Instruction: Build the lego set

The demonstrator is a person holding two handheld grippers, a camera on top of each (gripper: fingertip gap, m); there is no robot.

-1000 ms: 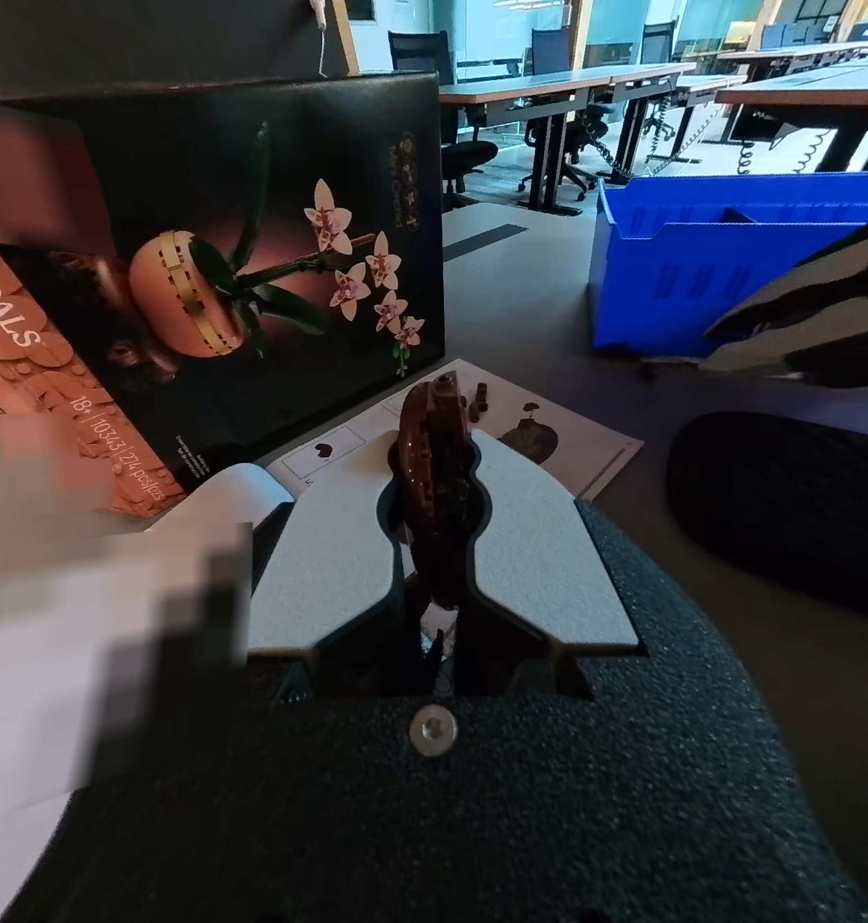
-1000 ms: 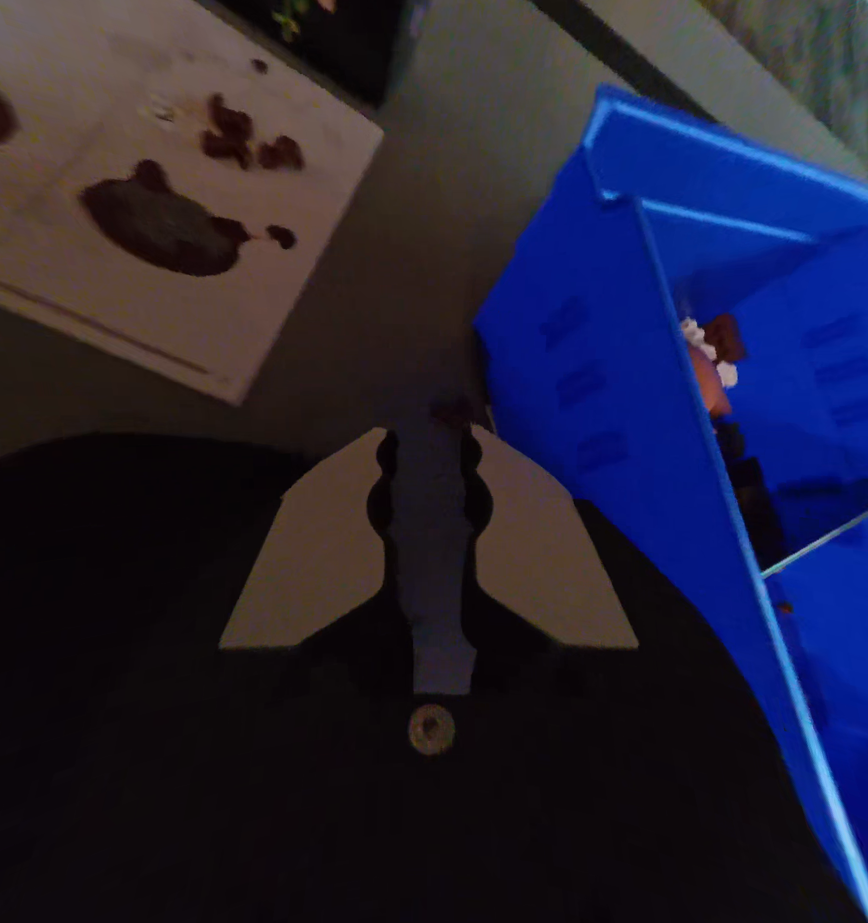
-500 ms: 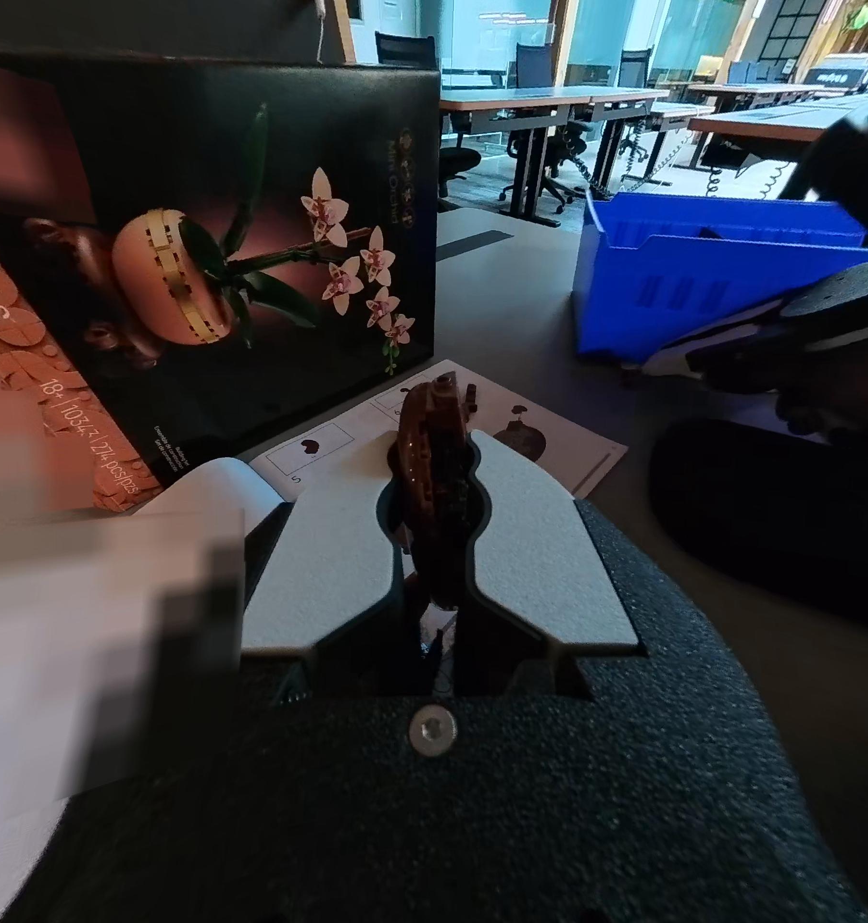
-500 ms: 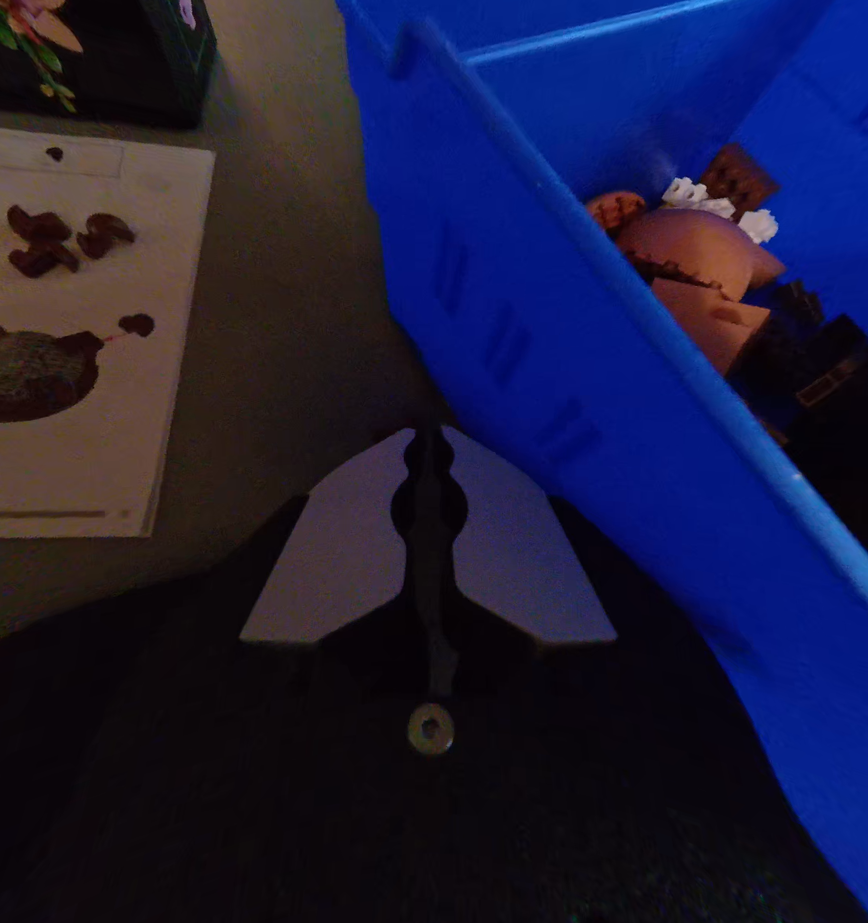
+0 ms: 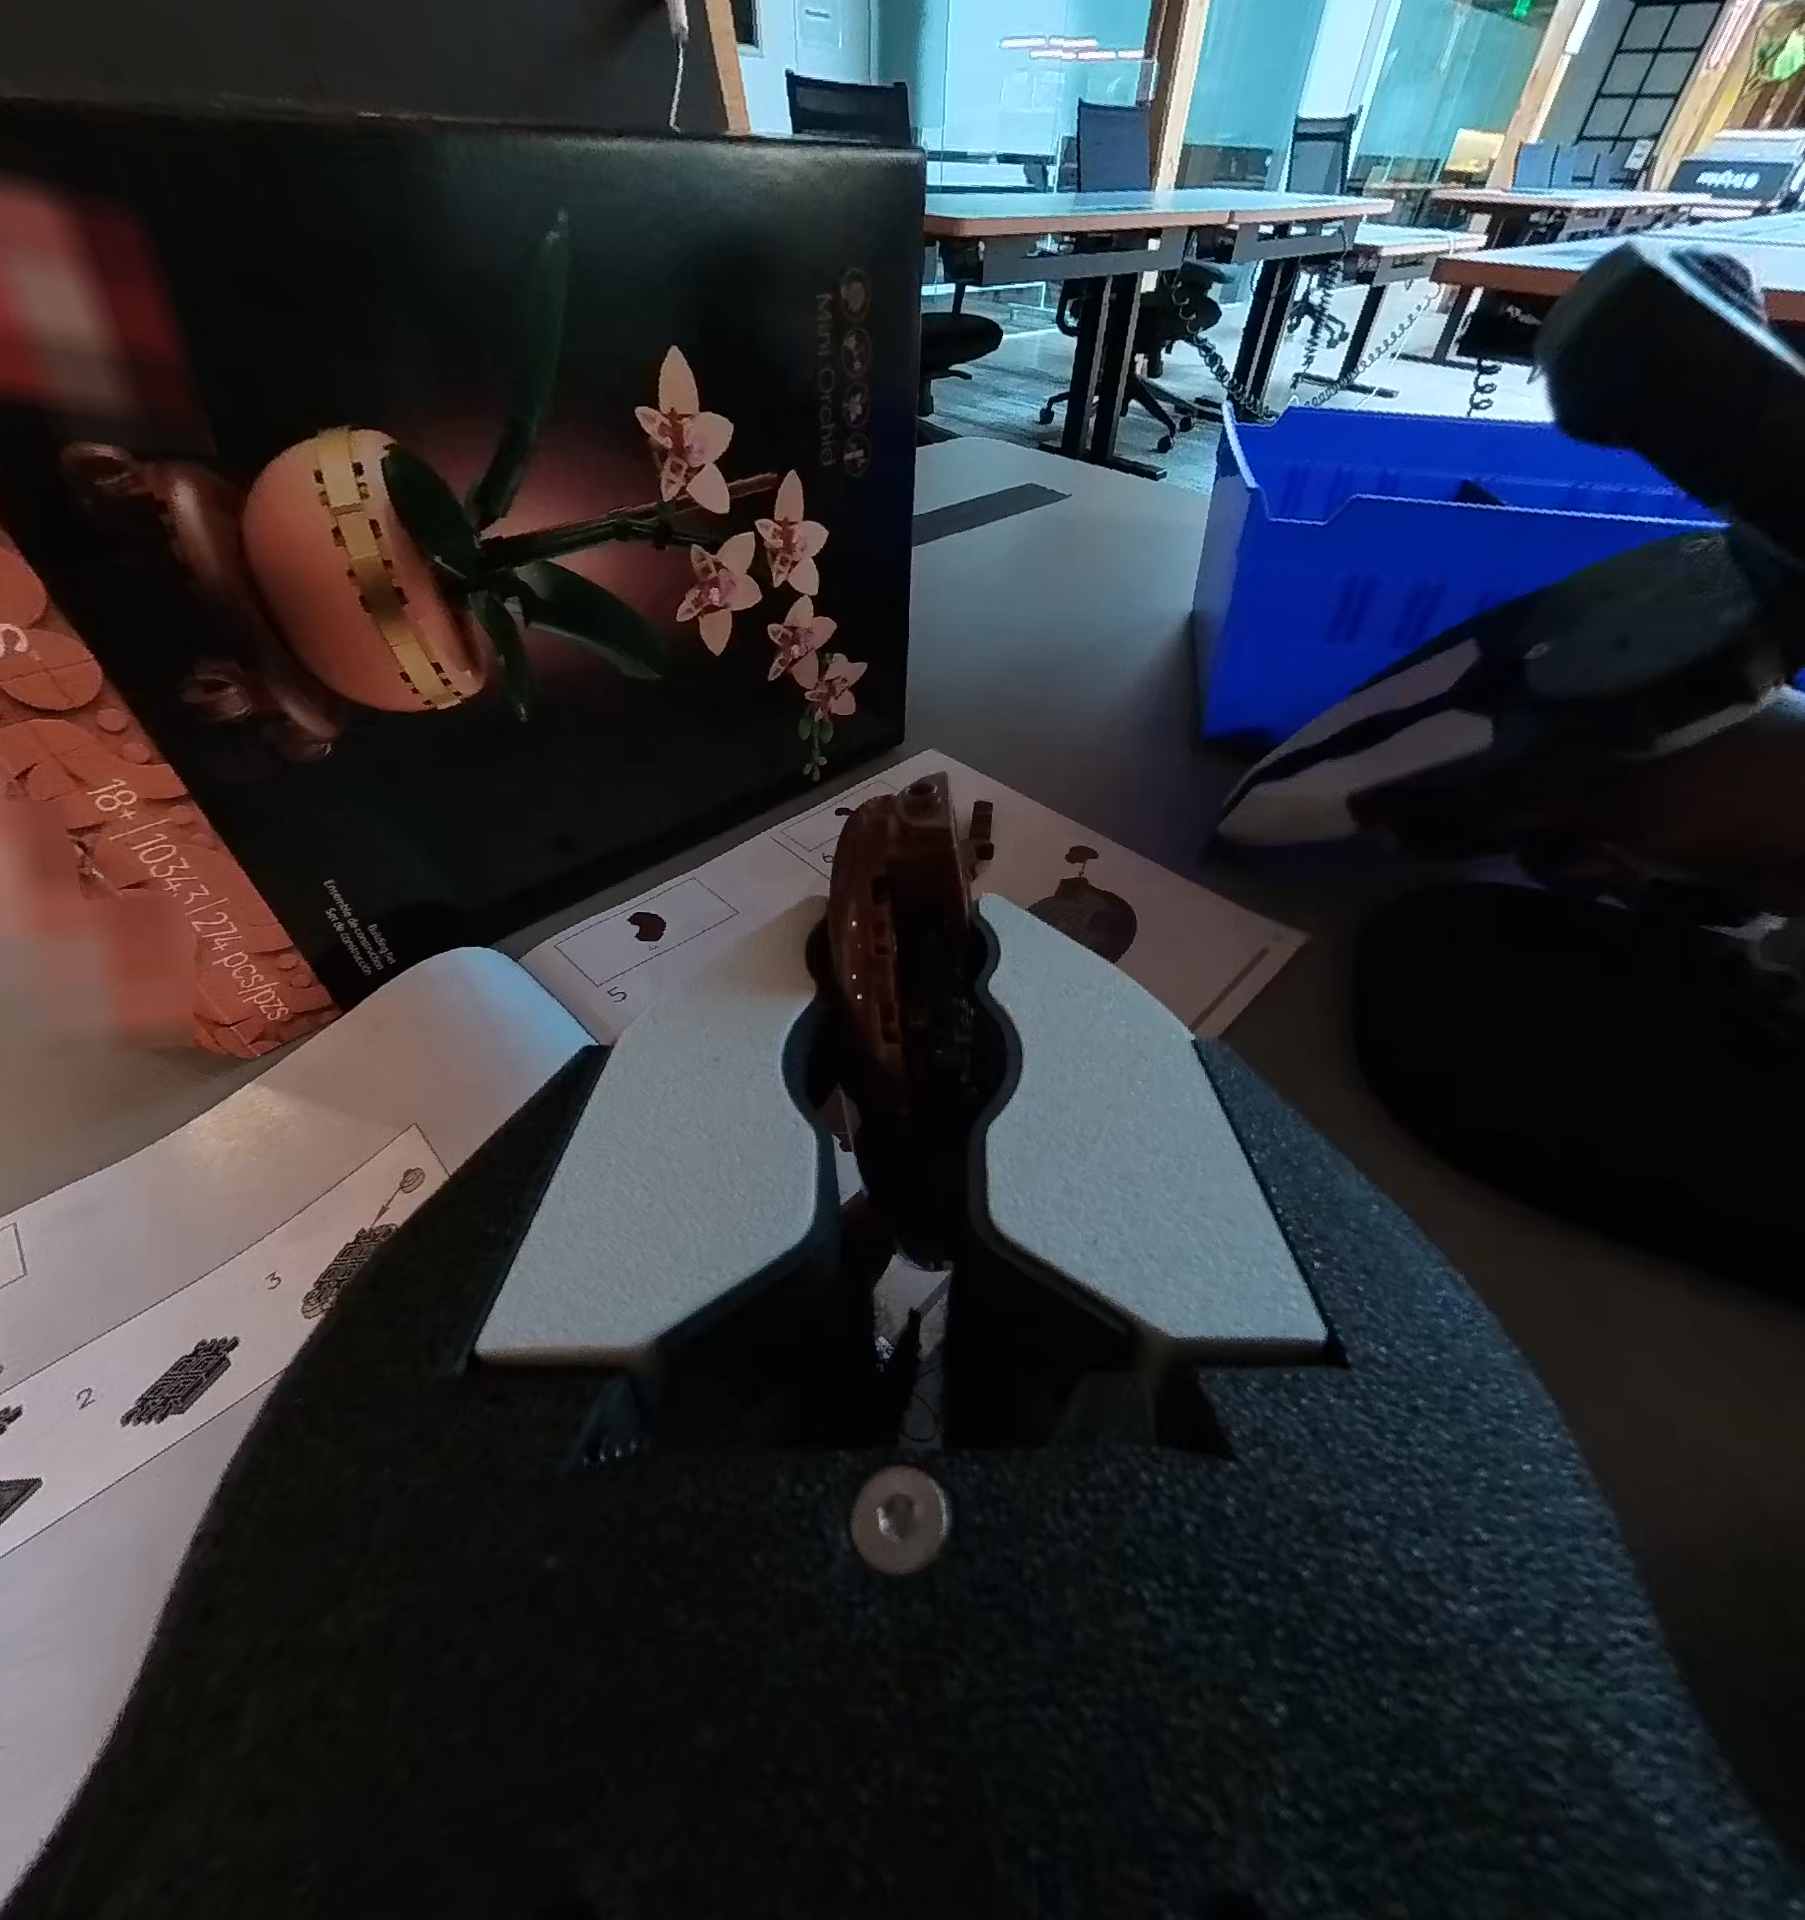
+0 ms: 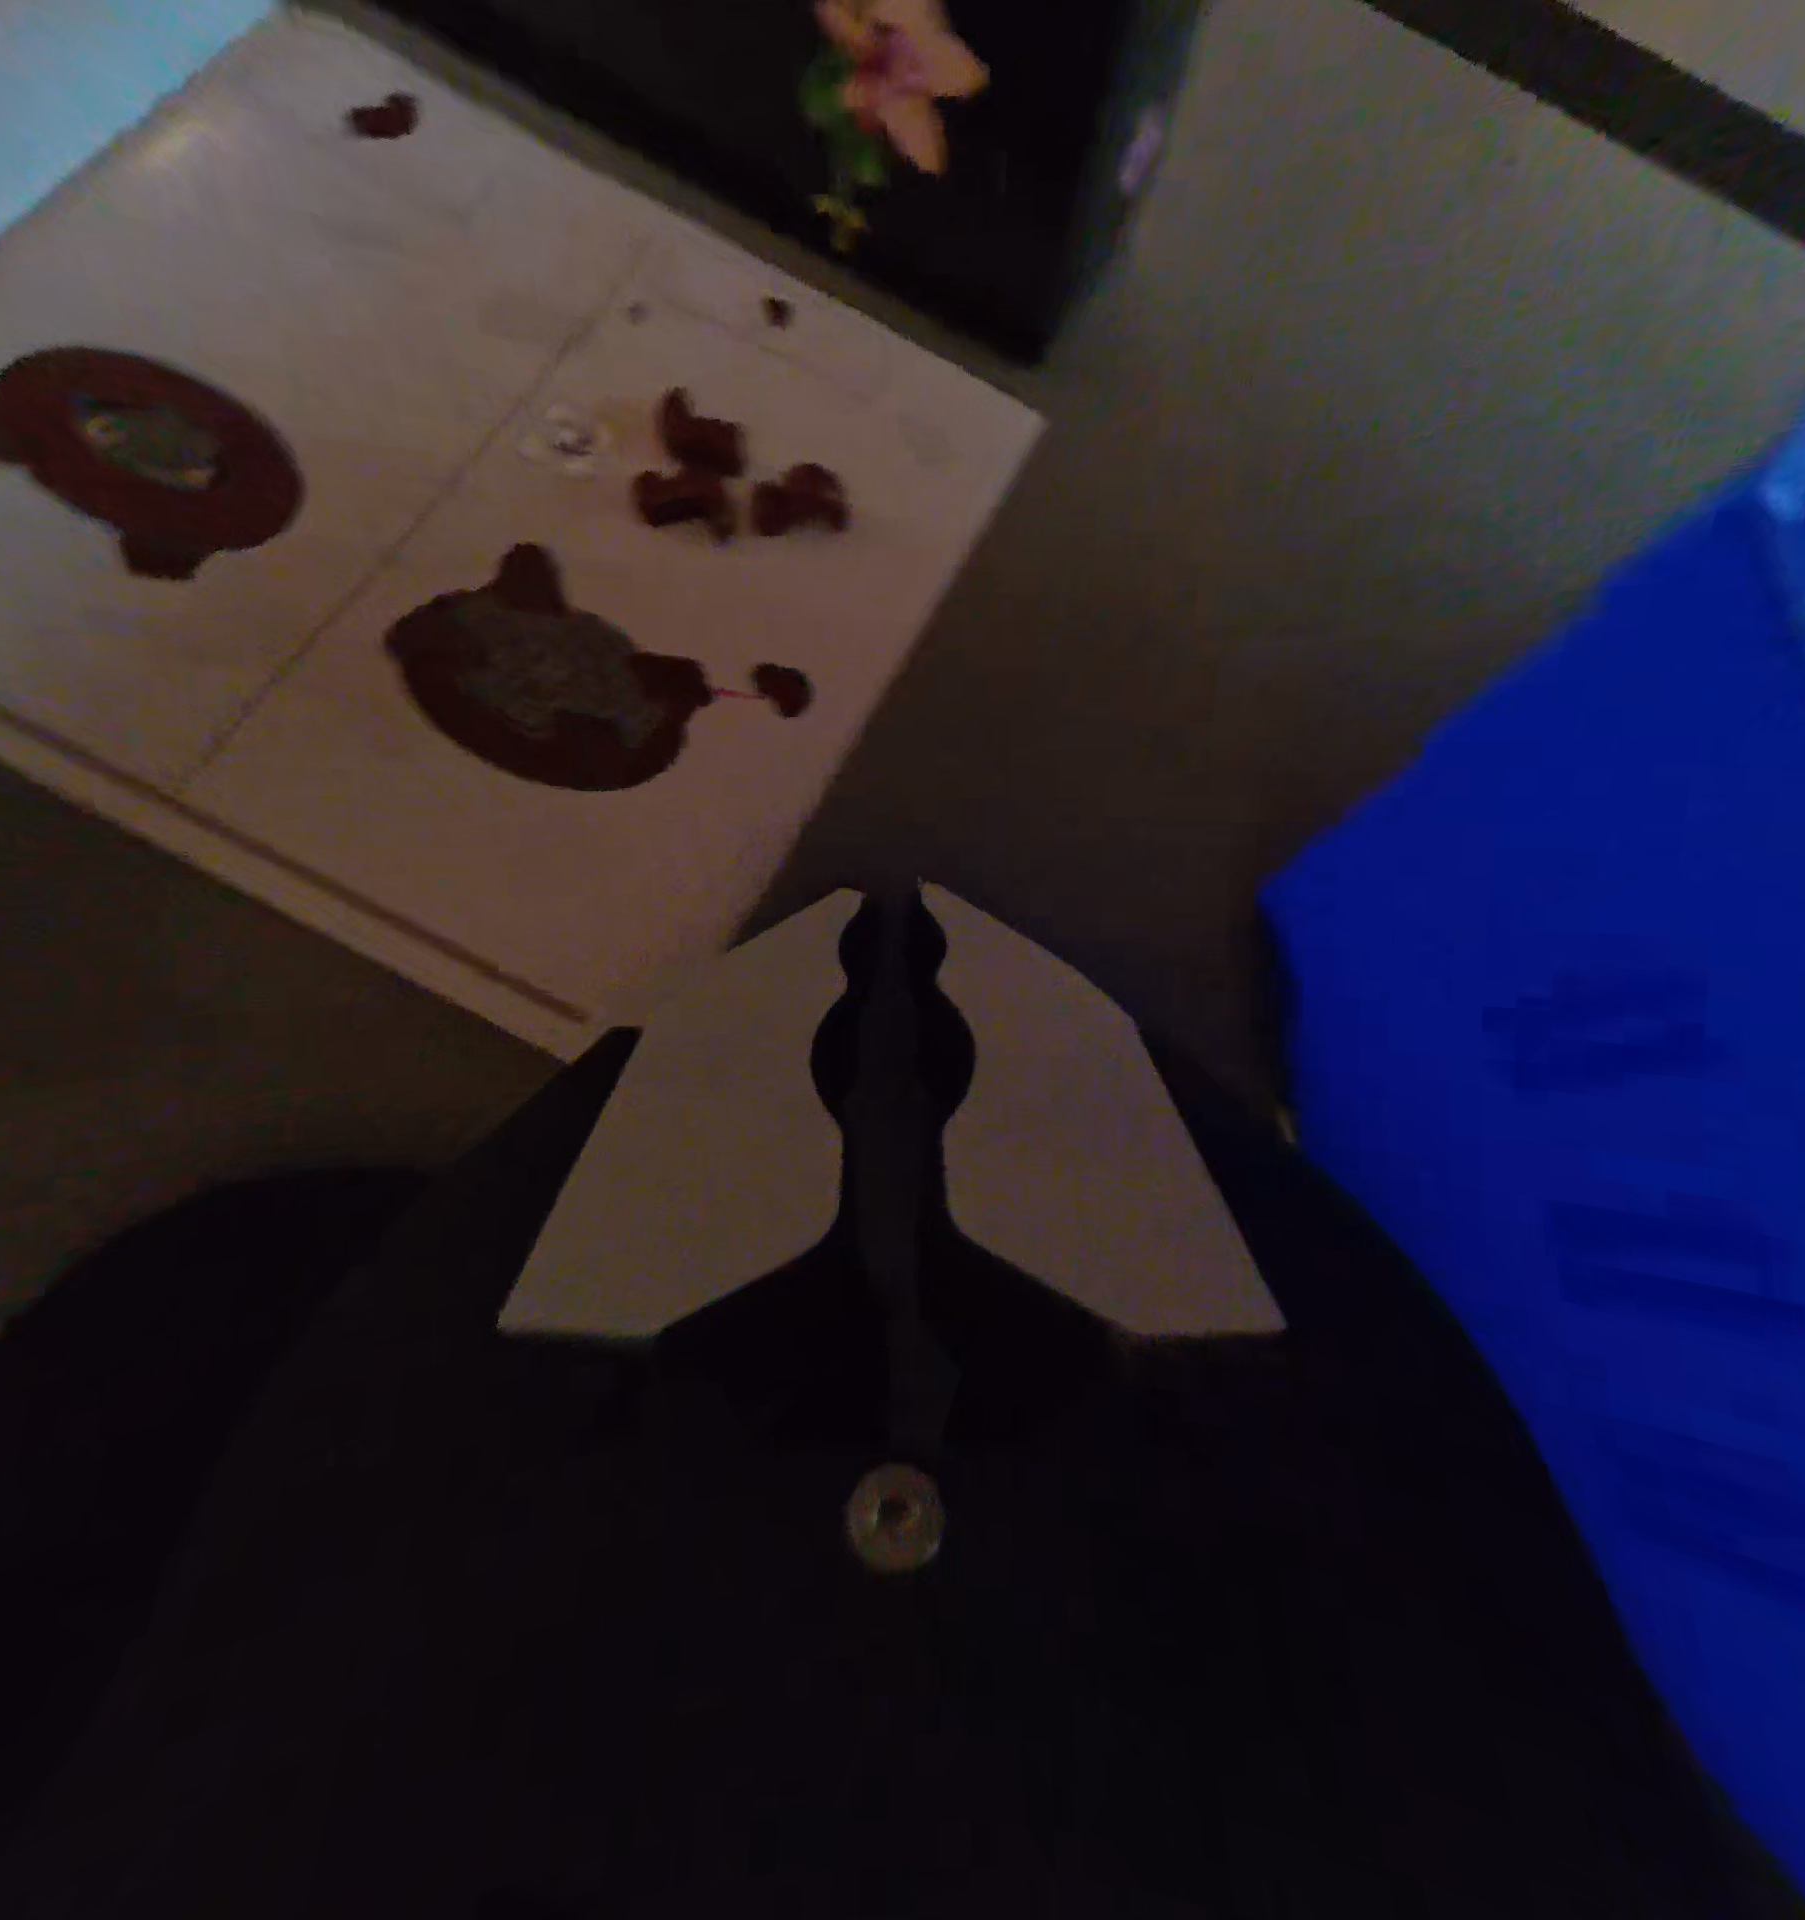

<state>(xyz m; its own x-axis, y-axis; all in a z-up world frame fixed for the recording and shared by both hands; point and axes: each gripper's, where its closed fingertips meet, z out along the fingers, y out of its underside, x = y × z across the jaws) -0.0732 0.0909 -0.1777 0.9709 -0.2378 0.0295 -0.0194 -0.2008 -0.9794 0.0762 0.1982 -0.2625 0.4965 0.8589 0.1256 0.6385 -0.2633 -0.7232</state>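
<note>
An open office with rows of desks and chairs lies behind a grey worktop point(image 5: 1085, 644). Largest on it is a dark product box point(image 5: 441, 520) printed with an orchid, standing upright at the back left. To the right stands a blue bin point(image 5: 1397, 582); its wall also fills the right of the right wrist view. An open instruction booklet point(image 5: 254, 1195) lies flat in front of the box, its far page showing brown printed shapes.

The left tool point(image 5: 903, 997) is clamped on a brown brick assembly point(image 5: 898, 904), a rounded, studded piece standing on edge between the pale pads, its top poking out above them, over the booklet. It looks light, stiff and glossy, so likely slippery, and built of small parts that could pop apart under a hard squeeze; the broad flat faces seem the safest hold.

The right tool point(image 6: 890, 914) hangs above the worktop between booklet and bin, its fingers brought together; whether anything small sits between them cannot be told.
</note>
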